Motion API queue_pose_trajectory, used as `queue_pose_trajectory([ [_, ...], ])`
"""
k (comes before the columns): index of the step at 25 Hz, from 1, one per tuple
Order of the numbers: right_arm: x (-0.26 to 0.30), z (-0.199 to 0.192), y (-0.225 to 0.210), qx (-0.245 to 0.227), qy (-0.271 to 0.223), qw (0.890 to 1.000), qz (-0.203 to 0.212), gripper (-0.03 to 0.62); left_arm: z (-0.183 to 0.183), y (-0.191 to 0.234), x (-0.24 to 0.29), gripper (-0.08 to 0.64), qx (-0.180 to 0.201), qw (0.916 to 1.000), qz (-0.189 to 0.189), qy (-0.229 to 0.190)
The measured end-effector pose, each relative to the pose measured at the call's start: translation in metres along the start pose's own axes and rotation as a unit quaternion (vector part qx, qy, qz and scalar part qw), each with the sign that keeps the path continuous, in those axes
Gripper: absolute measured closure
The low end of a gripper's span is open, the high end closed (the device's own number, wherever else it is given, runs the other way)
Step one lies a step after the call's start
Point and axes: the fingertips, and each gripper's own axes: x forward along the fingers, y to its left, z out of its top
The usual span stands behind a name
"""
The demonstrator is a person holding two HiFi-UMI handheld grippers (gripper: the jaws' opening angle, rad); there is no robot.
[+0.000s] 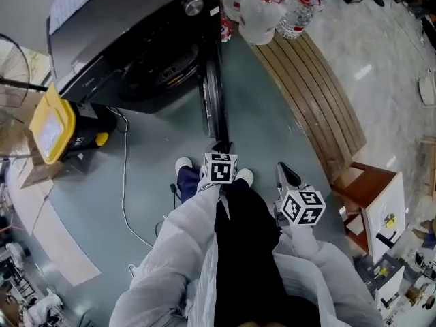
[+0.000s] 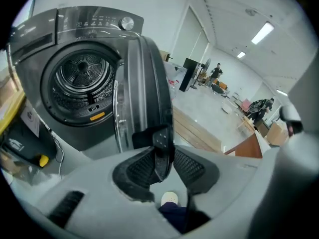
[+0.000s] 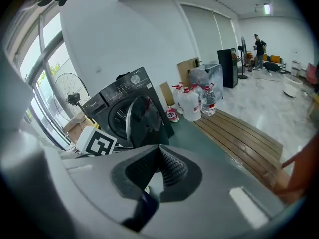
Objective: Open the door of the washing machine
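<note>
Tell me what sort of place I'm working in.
Probably a large open lab or office hall, not a home laundry room: the dark grey front-loading washing machine stands on open floor beside clear plastic water bottles and a slatted wooden platform, with people far across a polished pale floor.

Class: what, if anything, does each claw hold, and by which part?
Left claw straddles the free edge of the washing machine door, pads seemingly loose; right claw, shut, holds nothing.
</note>
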Motion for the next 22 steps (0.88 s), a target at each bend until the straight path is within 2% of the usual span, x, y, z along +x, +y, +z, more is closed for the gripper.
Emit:
queue_pose_trajectory([
  [13,-0.037,-0.010,-0.092,0.090,-0.029,0.993,-0.068,0.581,0.046,-0.107,0.061,0.431,-0.083,0.9963,-0.021,-0.001],
  [19,-0.053,-0.011,-0.124,0.107,-0.035,0.990,-0.088,0.581,0.075,-0.151,0.089,0.436,-0.052,0.9968,-0.060,-0.006],
  [22,-0.058,-0.012,-0.136,0.112,-0.038,0.988,-0.096,0.581,0.087,-0.163,0.101,0.440,-0.083,0.9934,-0.078,-0.012],
])
